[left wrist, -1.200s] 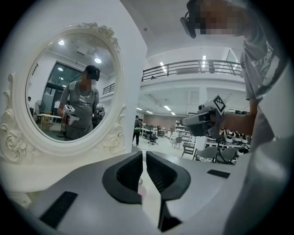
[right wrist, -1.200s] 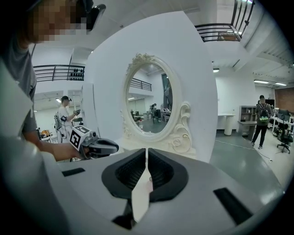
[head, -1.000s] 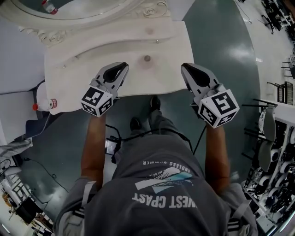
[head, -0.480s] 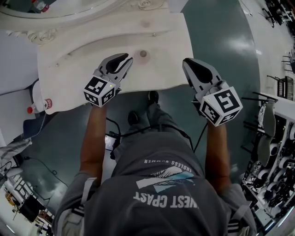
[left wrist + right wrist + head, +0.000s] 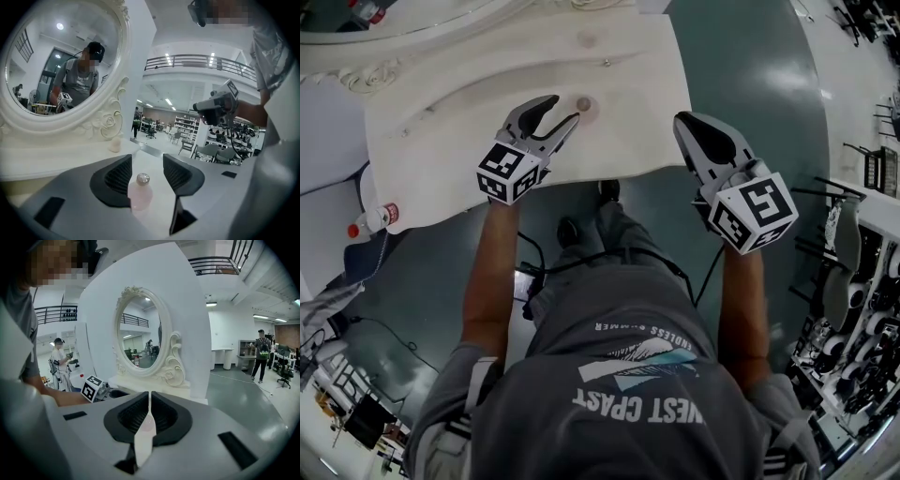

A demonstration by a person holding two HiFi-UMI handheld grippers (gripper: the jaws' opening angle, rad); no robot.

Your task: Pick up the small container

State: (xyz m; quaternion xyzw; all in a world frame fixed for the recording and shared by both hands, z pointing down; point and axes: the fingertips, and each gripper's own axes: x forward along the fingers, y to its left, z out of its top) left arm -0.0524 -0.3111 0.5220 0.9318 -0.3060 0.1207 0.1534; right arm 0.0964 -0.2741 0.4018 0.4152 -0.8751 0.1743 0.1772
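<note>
White vanity surface (image 5: 441, 150) bears the container (image 5: 140, 197) upright before the mirror (image 5: 61, 61), so the left gripper (image 5: 143, 161) lines up on it, fingers (image 5: 115, 180) just opened and spread, seemingly to take it in, not yet touching, while the right gripper (image 5: 149, 399) waits aside, fingers pressed together

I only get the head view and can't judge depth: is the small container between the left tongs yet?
Observer: Yes. In the left gripper view the small container stands between the left tongs. Their jaws have just been opening and are apart.
Operator: What does it look like up close?
Observer: It is a pale pink bottle with a silvery cap, nearer the jaw on that view's left.
Operator: Anyone close by?
Observer: The right gripper view shows a person standing far off across the floor.
</note>
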